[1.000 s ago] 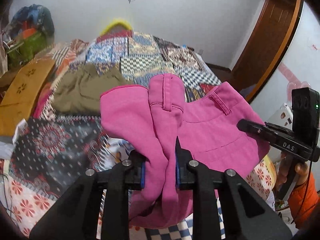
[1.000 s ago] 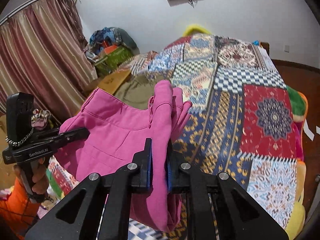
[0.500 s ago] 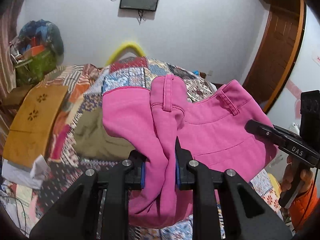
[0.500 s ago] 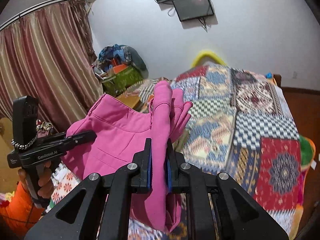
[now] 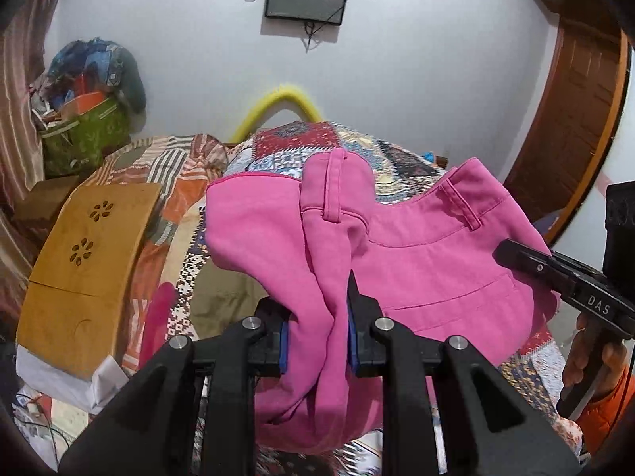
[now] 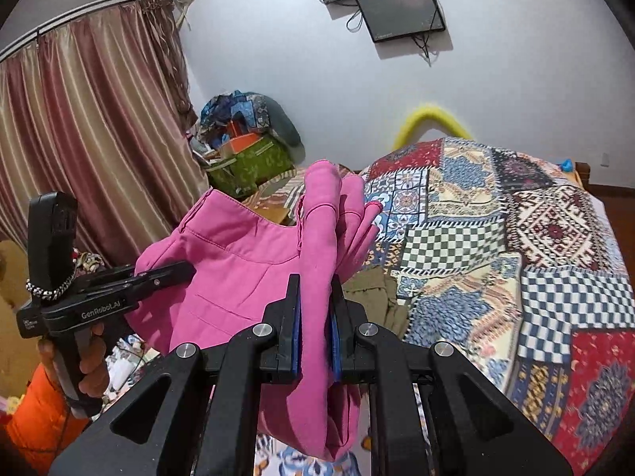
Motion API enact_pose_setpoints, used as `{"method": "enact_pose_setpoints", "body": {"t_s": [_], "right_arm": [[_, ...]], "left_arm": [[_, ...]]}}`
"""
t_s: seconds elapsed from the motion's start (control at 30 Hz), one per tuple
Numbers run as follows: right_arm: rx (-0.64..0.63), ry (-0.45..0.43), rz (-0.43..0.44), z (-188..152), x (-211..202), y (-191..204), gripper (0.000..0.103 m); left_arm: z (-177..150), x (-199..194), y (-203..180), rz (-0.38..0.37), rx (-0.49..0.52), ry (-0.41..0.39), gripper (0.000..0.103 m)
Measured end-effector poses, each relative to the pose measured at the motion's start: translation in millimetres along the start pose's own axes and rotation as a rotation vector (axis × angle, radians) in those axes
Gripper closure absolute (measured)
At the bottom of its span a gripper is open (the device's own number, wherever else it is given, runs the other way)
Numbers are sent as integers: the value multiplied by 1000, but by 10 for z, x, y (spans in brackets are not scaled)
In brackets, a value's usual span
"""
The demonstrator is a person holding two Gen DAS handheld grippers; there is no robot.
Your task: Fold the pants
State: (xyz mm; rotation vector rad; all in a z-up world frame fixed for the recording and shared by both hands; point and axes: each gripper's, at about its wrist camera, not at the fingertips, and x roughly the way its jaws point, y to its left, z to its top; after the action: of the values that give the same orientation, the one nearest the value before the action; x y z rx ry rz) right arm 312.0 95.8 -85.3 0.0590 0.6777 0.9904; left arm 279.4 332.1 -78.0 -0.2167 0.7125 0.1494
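Note:
The pink pants [image 5: 428, 261] hang in the air between both grippers, above the patchwork bed. My left gripper [image 5: 317, 309] is shut on a bunched fold of the waistband end. My right gripper [image 6: 314, 305] is shut on another bunched edge of the pink pants [image 6: 238, 273]. The waistband with belt loops stretches between them. The right gripper also shows in the left wrist view [image 5: 555, 277], and the left gripper in the right wrist view [image 6: 119, 289]. The lower part of the pants hangs out of sight below the jaws.
The bed's patchwork quilt [image 6: 496, 238] lies below. Olive-green pants [image 6: 377, 297] lie on it. A wooden lap table [image 5: 83, 261] sits at the left of the bed. Bags pile in the corner [image 5: 87, 119]. A door [image 5: 575, 111] is at right.
Both grippers have risen with the pink pants, tilting upward; more wall and the screen show, and less of the bed. Both grips are unchanged.

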Motion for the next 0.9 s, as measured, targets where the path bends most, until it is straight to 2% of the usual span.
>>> {"method": "enact_pose_setpoints", "body": {"t_s": [0.13,0.27,0.43,0.63,0.77,0.83,0.9], "right_arm": [[13,25,-3,-15,326,-13,93],[36,51,-13,-66,651,-22,93],[82,88,-40,-195,1046,-73,93],[72,173,-83,-373,1411,-174,93],[29,221,-114,-466,1515,-191,93],[9,252,-131,-510,1551,-207,93],[14,281,-138,-544,1600,-239,90]], "left_arm": [[19,307,262,3,-9,39,82],[22,607,478,38,-2,46,81],[27,1062,737,53,-42,85,81],[-157,1617,972,52,-62,159,79],[-286,1764,1107,47,-74,183,66],[-331,1783,1201,37,-106,188,51],[-346,1800,1297,46,-150,189,41]]}}
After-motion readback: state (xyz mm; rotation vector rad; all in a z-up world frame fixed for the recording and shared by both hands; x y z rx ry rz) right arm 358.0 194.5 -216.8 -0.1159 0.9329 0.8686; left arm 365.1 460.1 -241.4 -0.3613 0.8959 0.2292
